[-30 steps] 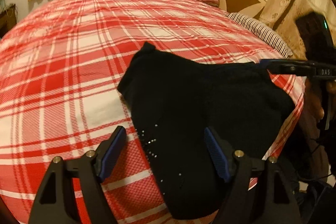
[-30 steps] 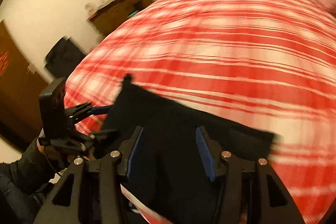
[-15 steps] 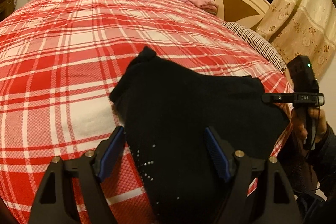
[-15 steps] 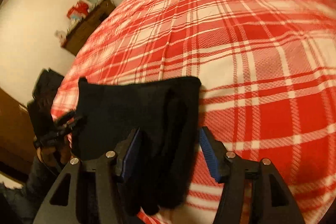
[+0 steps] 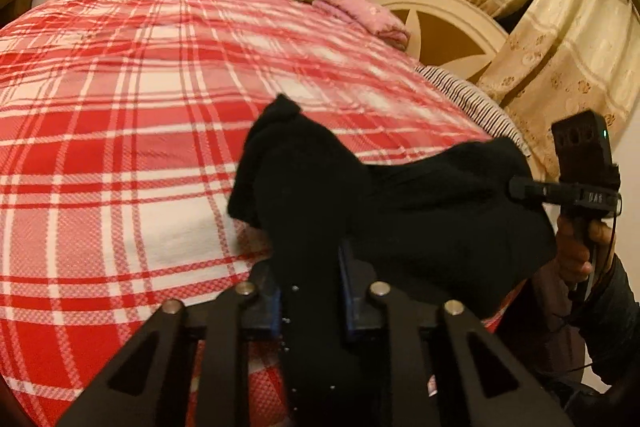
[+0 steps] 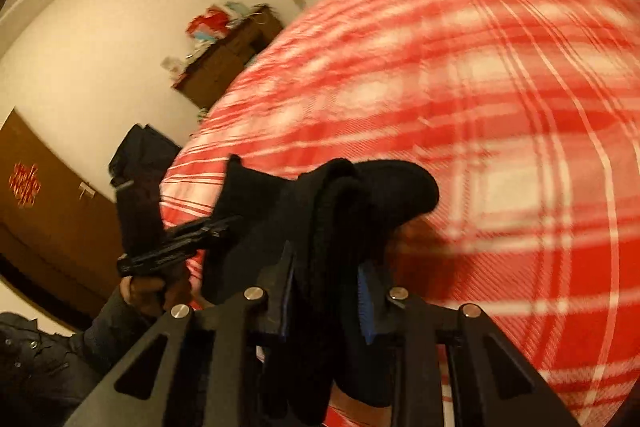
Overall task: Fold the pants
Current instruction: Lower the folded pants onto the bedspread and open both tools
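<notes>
The black pants (image 5: 400, 211) hang bunched between both grippers, lifted off the red plaid bedspread (image 5: 120, 147). My left gripper (image 5: 310, 291) is shut on one end of the pants; fabric fills the gap between its blue pads. My right gripper (image 6: 326, 295) is shut on a thick fold of the pants (image 6: 348, 211). The right gripper shows in the left wrist view (image 5: 520, 187), at the pants' far right end. The left gripper shows in the right wrist view (image 6: 224, 225), at the pants' left side.
A folded pink cloth (image 5: 360, 15) lies by the cream headboard (image 5: 448, 31). A striped pillow (image 5: 480, 103) sits at the bed's right edge, curtains (image 5: 560, 27) behind. A wooden dresser (image 6: 228, 59) and a brown door (image 6: 40, 211) stand beyond the bed.
Both grippers have closed on the pants, which lay flat between open jaws before. The pants are now raised and bunched off the bedspread.
</notes>
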The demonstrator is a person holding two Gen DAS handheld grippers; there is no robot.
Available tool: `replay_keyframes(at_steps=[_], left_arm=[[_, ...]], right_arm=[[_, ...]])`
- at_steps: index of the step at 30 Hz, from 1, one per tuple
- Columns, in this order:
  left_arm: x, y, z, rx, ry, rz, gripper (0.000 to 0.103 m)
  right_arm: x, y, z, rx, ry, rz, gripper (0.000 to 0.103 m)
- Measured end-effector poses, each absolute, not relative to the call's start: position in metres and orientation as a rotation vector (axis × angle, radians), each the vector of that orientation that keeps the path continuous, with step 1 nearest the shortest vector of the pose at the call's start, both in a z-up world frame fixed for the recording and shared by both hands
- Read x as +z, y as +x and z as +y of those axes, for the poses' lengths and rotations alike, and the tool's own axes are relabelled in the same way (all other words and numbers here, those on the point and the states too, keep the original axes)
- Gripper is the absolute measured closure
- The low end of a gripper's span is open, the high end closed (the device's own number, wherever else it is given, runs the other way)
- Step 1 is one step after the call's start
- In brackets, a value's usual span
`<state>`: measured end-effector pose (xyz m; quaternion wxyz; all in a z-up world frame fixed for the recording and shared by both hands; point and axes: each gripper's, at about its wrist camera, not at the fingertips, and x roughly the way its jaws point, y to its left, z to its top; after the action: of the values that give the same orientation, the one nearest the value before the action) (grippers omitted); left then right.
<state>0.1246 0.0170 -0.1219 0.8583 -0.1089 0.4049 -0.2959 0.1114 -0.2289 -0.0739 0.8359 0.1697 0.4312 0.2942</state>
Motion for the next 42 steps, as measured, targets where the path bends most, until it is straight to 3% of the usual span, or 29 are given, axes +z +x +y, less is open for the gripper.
replay_keyframes(at_steps=[11, 21, 25, 27, 31, 38, 42], left_arm=[[-0.087, 0.12, 0.097, -0.512, -0.303, 0.748, 0.083], [-0.062, 0.137, 0.209, -0.22, -0.278, 0.686, 0.083], [-0.077, 0.151, 0.232, -0.108, -0.228, 0.71, 0.083], [-0.091, 0.158, 0.233, -0.059, -0.198, 0.738, 0.075], [-0.116, 0.168, 0.228, 0.037, -0.088, 0.766, 0.046], [-0.12, 0.173, 0.238, 0.064, -0.102, 0.777, 0.031], [-0.119, 0.171, 0.24, 0.078, -0.113, 0.777, 0.027]], right_arm=[[-0.014, 0.174, -0.144, 0.812, 0.214, 0.849, 0.076], [-0.017, 0.277, -0.012, 1.013, 0.186, 0.825, 0.076], [-0.042, 0.316, 0.032, 1.034, 0.208, 0.868, 0.076], [-0.063, 0.334, 0.043, 1.009, 0.213, 0.907, 0.076], [-0.112, 0.363, 0.04, 0.926, 0.276, 1.015, 0.075], [-0.148, 0.38, 0.027, 0.905, 0.362, 1.06, 0.068], [-0.153, 0.38, 0.022, 0.912, 0.382, 1.059, 0.065]])
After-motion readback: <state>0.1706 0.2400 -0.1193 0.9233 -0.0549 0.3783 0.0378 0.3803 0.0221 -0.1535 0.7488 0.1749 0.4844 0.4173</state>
